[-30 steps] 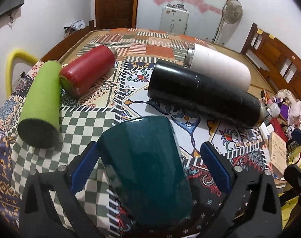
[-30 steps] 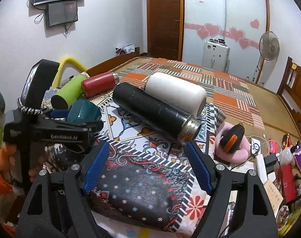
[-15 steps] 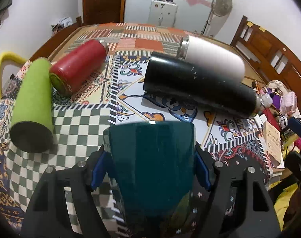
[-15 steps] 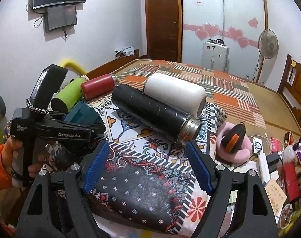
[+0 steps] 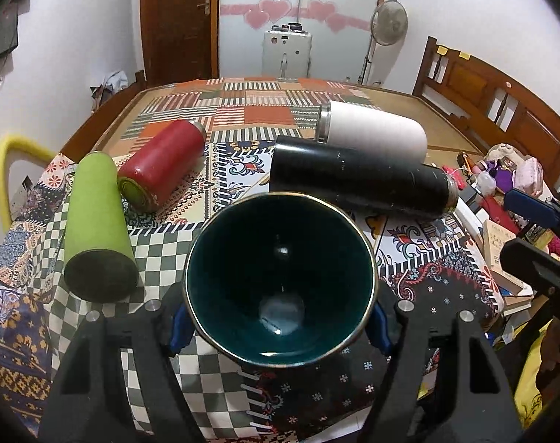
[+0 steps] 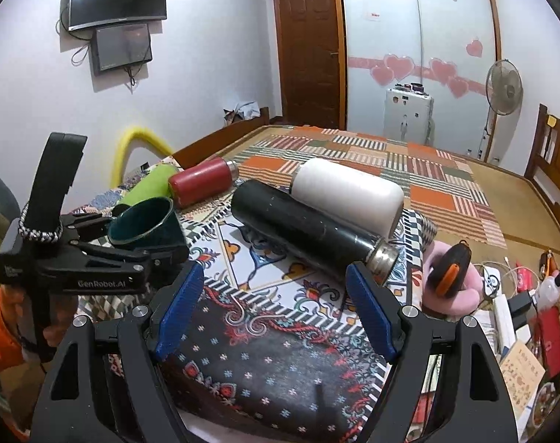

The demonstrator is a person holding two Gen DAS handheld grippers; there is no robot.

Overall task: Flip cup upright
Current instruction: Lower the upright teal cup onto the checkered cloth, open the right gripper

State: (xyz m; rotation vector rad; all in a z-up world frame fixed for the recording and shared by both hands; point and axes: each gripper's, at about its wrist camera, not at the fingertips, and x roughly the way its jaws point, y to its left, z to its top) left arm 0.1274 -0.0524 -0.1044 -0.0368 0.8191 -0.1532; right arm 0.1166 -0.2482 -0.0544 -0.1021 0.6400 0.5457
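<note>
A dark teal cup [image 5: 280, 280] with a metal rim sits between the blue pads of my left gripper [image 5: 276, 323], which is shut on its body. The cup is lifted and tilted, its open mouth facing up and away from the camera. In the right wrist view the cup [image 6: 143, 225] shows in the left gripper [image 6: 95, 258] above the patterned cloth. My right gripper [image 6: 276, 310] is open and empty over the near edge of the table.
Four flasks lie on their sides on the patterned tablecloth [image 5: 95, 332]: green [image 5: 95, 221], red [image 5: 162, 166], black [image 5: 357, 181] and white [image 5: 372, 133]. Clutter of books and toys [image 5: 501, 229] lies off the right edge. A pink cushion with an orange-black object [image 6: 453, 277] lies beside the black flask.
My left gripper closed on the cup, which lay mouth-down toward the camera, then lifted and rotated it so its open mouth now faces upward. The right gripper stayed nearly still.
</note>
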